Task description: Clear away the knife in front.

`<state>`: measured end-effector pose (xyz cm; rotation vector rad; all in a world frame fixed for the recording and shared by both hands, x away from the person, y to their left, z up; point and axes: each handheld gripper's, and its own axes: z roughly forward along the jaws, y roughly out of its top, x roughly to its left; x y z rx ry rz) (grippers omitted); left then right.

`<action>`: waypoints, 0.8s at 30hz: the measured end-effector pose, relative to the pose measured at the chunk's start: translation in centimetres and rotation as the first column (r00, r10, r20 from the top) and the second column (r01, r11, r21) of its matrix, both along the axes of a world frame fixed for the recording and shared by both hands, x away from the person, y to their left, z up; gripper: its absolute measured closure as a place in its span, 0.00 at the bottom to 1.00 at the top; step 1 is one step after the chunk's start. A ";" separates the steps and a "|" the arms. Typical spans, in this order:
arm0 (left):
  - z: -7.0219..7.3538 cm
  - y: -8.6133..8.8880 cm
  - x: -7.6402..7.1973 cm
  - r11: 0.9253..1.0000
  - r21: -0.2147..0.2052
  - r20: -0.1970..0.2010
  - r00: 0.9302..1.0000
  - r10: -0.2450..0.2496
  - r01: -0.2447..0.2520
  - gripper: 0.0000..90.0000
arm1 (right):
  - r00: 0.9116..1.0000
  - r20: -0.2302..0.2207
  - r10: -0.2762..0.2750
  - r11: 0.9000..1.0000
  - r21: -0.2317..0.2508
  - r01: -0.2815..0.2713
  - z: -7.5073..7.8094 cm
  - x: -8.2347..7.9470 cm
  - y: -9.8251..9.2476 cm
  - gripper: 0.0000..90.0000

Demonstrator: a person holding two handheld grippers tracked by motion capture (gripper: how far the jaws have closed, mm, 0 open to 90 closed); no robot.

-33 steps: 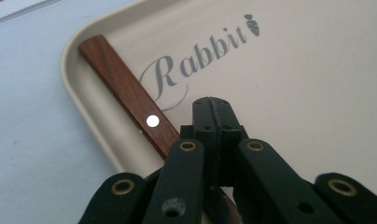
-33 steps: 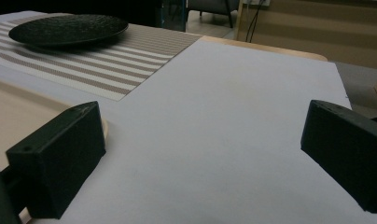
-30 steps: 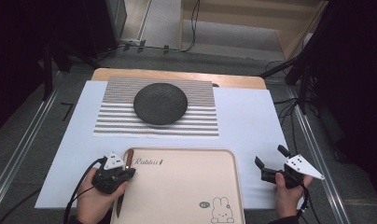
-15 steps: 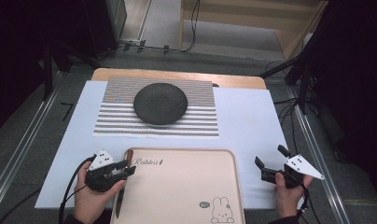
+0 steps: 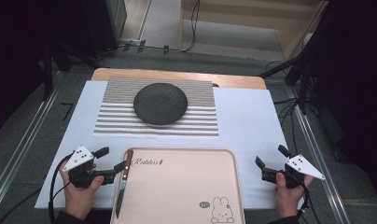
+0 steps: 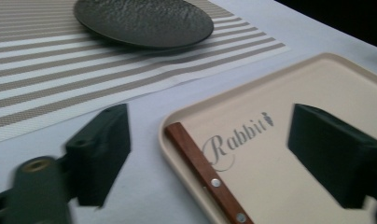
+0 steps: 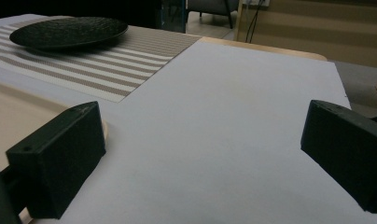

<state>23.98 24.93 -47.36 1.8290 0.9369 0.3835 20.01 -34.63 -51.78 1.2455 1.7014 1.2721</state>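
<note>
My left gripper (image 5: 109, 162) has just been opening, jaws wide now w/ nothing pinched. The knife (image 5: 122, 182) lies flat along the left edge of the beige tray (image 5: 186, 186), wooden handle right by that gripper. My right gripper (image 5: 270, 162) hangs spread wide over the white cloth (image 5: 252, 121), holding nothing.

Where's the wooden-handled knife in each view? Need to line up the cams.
High view: knife lies along the left inside edge of the tray, bottom left, beside the left gripper.
Left gripper view: its wooden handle runs at bottom centre between the open jaws.
Right gripper view: not in it.
Shared landmark: the dark plate on the striped mat.
</note>
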 end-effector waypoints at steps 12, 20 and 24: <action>0.0 2.7 0.8 0.998 -0.007 0.023 0.998 0.065 -0.065 0.00 | 1.000 0.001 0.002 1.000 0.018 -0.002 0.1 -0.1 -0.2 0.00; -0.3 4.8 1.7 0.995 -0.002 0.020 0.995 0.096 -0.096 0.00 | 1.000 -0.001 0.000 1.000 0.017 0.000 0.1 -0.1 -0.2 0.00; -0.4 5.9 2.0 0.993 -0.002 0.023 0.993 0.114 -0.114 0.00 | 1.000 -0.003 0.001 1.000 0.014 -0.001 0.1 -0.1 -0.2 0.00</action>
